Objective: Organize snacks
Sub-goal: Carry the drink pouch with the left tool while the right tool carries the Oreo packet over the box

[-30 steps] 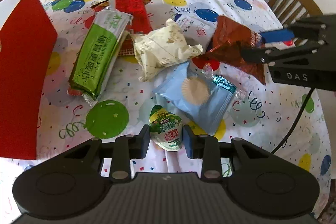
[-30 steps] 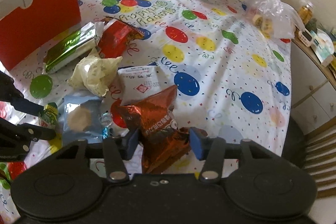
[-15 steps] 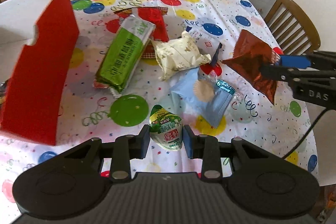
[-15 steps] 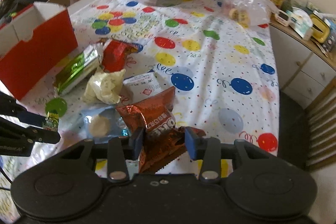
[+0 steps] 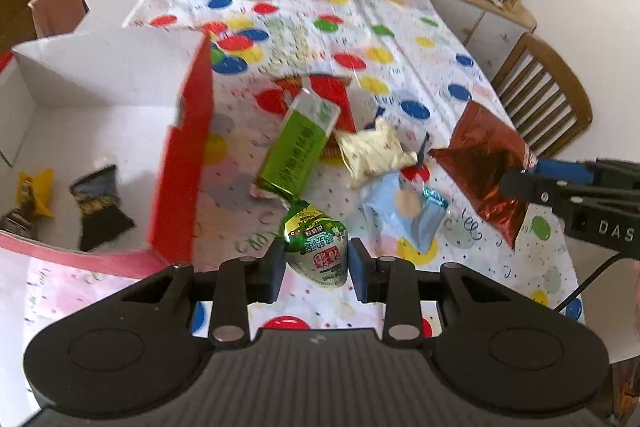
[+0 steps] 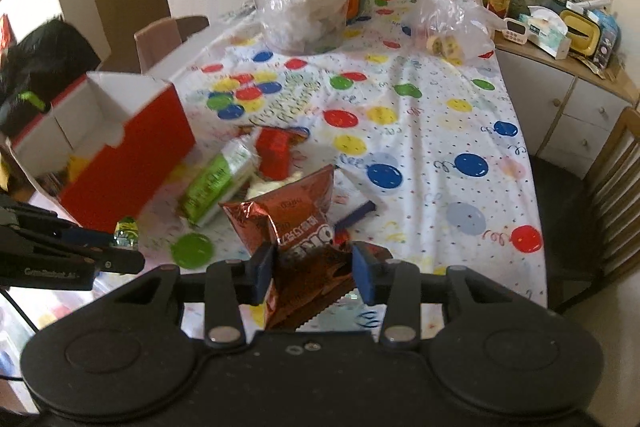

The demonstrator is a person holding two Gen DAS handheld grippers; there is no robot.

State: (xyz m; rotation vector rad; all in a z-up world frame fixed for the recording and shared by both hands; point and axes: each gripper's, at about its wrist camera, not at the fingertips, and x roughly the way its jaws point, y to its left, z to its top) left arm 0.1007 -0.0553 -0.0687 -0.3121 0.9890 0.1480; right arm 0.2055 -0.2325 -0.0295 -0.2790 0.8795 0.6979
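Both grippers now sit higher above the table than a second ago, each with its snack lifted clear of the cloth; more of the room shows in both views, and the open inside of the red box [image 5: 182, 163] has come into the left wrist view. Left gripper [image 5: 316, 263] pinches a small green-and-white jelly cup [image 5: 316, 247], glossy foil lid, rounded teardrop shape, blue pads pressed on both sides, grip unchanged. Right gripper [image 6: 314, 269] holds the copper-red foil chip bag [image 6: 296, 227], crinkly, shiny, puffed; its jaws have just been closing a little further, with the bag's crumpled end between the pads. Same bag seen from the left wrist view [image 5: 486, 167], hanging off the right fingers above the cloth's right edge. Still on the table: long green wrapper bar [image 5: 298, 151], flat and glossy; cream pillow pack [image 5: 372, 151], matte and wrinkled; pale blue packet [image 5: 408, 207] with a round biscuit print; red packet [image 5: 332, 99] partly under the green bar. Box is cardboard, red outside, white inside, with a yellow wrapper [image 5: 36, 187] and a dark wrapper [image 5: 98, 207] on its floor. Tablecloth [image 6: 440, 131] is thin white plastic with coloured balloons, slightly creased. Clear plastic bags [image 6: 304, 11] at the far end, contents blurred.
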